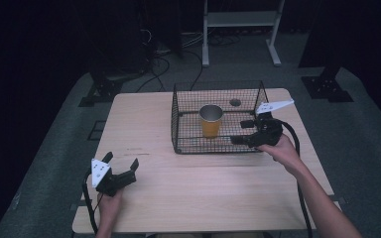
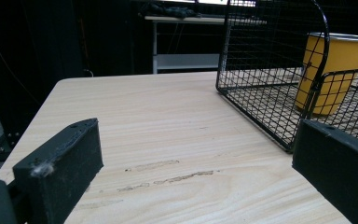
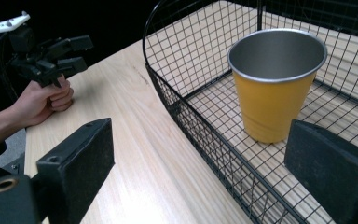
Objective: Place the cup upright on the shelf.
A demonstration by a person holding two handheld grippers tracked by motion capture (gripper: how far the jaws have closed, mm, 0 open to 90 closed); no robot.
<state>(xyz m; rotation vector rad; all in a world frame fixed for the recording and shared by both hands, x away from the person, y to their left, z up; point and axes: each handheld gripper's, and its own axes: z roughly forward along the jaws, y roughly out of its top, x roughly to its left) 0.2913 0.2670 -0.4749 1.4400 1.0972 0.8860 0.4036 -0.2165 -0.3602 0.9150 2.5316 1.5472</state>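
The yellow cup [image 1: 211,121] stands upright inside the wire basket [image 1: 178,130]; your right gripper [image 1: 242,132], jaws wide and empty at the near wall, could snag the mesh and tip it.

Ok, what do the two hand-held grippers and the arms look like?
Both the left hand-held gripper and the right hand-held gripper are black, with blocky rectangular jaws, a grey three-cornered plate on top and a black trailing cable. Forearms are bare, with no sleeves in sight.

The room is dark, with black walls. A light wooden table [image 1: 178,198] stands on grey floor [image 1: 367,144]. Behind it are a white shelf frame [image 1: 240,20] and loose cables [image 1: 158,59].
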